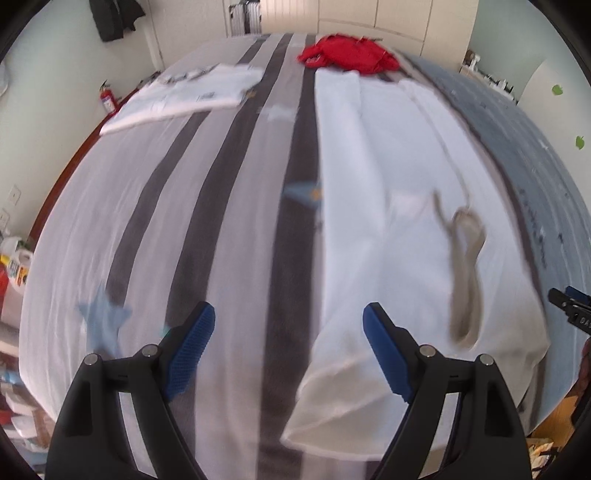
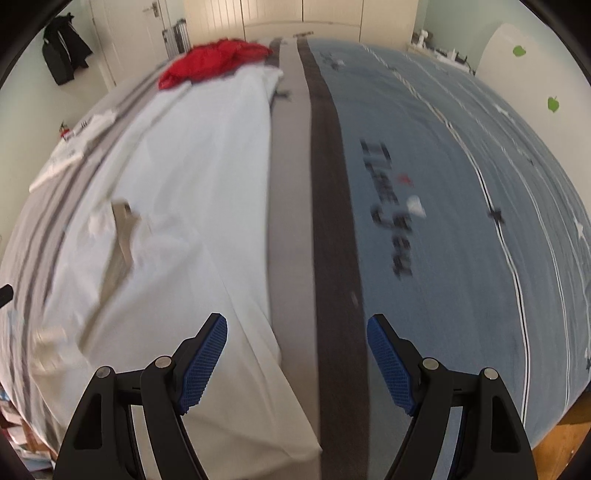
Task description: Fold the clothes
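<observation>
Both tools, left tool (image 1: 289,325) and right tool (image 2: 297,334), hang released above the white trousers (image 1: 388,192).
One white garment (image 1: 192,92) lies folded; trousers and red garment (image 1: 347,55) remain on the bed (image 1: 184,206).

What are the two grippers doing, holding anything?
Left gripper: open, holding nothing, above the white garment.
Right gripper: open, holding nothing.

A striped bedspread (image 1: 207,206) fills the pale-walled room (cream wardrobe doors (image 2: 295,14) behind).
</observation>
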Demonstrator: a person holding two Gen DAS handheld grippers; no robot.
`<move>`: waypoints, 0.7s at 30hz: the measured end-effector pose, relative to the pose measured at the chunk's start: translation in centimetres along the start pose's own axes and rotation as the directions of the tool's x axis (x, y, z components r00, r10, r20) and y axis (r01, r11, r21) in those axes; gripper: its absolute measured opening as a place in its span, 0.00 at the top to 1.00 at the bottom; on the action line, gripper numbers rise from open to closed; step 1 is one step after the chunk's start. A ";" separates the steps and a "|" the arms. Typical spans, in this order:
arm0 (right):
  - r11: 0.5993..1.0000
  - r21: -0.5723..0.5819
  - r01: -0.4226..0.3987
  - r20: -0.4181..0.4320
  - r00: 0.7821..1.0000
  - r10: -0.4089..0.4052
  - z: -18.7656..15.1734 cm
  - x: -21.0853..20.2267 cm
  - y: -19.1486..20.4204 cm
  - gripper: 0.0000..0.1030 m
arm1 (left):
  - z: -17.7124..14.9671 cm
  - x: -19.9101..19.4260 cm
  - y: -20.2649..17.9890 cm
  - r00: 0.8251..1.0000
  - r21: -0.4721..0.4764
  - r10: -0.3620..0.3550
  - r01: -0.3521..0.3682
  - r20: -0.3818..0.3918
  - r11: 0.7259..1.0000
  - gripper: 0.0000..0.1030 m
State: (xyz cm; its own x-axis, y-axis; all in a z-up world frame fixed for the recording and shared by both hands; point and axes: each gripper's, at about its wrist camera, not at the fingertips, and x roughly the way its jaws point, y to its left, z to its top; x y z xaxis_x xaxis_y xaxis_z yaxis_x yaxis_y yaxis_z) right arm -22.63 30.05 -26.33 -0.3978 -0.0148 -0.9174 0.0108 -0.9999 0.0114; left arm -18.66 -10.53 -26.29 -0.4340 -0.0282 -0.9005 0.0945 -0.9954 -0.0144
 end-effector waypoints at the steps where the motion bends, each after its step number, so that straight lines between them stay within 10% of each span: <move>1: 1.000 0.006 -0.006 -0.015 1.000 0.006 -0.7 0.2 -0.4 0.27 | -0.9 0.2 0.5 1.000 -0.016 -0.008 0.008 -0.014 1.000 0.22; 16: 0.992 0.064 -0.104 -0.111 0.988 0.111 -6.7 2.7 -1.3 0.28 | -5.9 3.7 -0.2 0.988 -0.015 -0.093 0.092 -0.127 0.996 0.23; 21: 0.987 0.059 -0.147 -0.120 0.981 0.153 -7.3 3.0 -1.1 0.55 | -6.8 4.1 -1.4 0.976 0.031 -0.160 0.166 -0.151 0.986 0.54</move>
State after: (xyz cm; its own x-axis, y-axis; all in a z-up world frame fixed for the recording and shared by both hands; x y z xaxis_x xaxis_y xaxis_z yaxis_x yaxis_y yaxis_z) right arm -17.17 31.18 -32.02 -0.2789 -0.1668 -0.9457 0.0152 -0.9854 0.1693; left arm -14.48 -8.64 -32.94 -0.3035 0.1451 -0.9417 -0.0064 -0.9886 -0.1503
